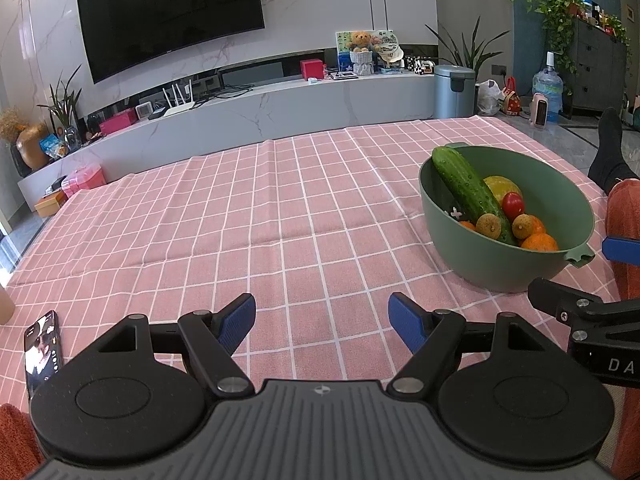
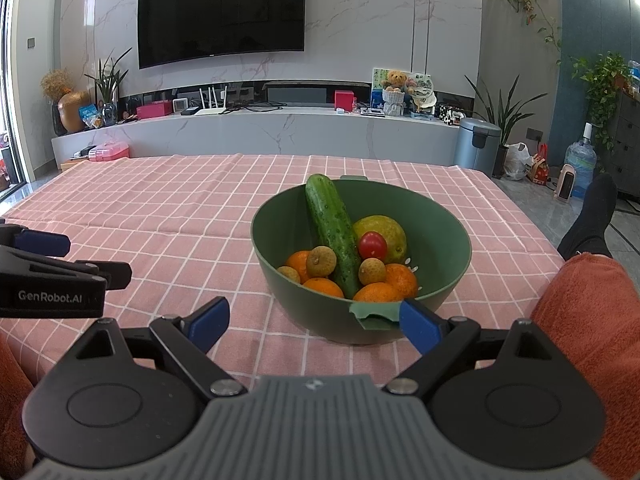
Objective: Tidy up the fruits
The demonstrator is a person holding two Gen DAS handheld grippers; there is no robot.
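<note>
A green bowl (image 2: 440, 236) stands on the pink checked tablecloth, at the right in the left wrist view (image 1: 448, 216). In it lie a cucumber (image 2: 332, 232), a yellow-green mango (image 2: 386, 232), a cherry tomato (image 2: 372, 245), several oranges (image 2: 400, 278) and small brown longans (image 2: 321, 263). My left gripper (image 1: 322, 322) is open and empty over bare cloth, left of the bowl. My right gripper (image 2: 314, 322) is open and empty just in front of the bowl; its right fingertip (image 2: 420, 326) is at the bowl's near handle.
A phone (image 1: 42, 346) lies on the cloth at the near left. A person's leg in red trousers (image 2: 592, 320) and a socked foot (image 2: 592, 216) are at the table's right side. A TV cabinet stands behind the table.
</note>
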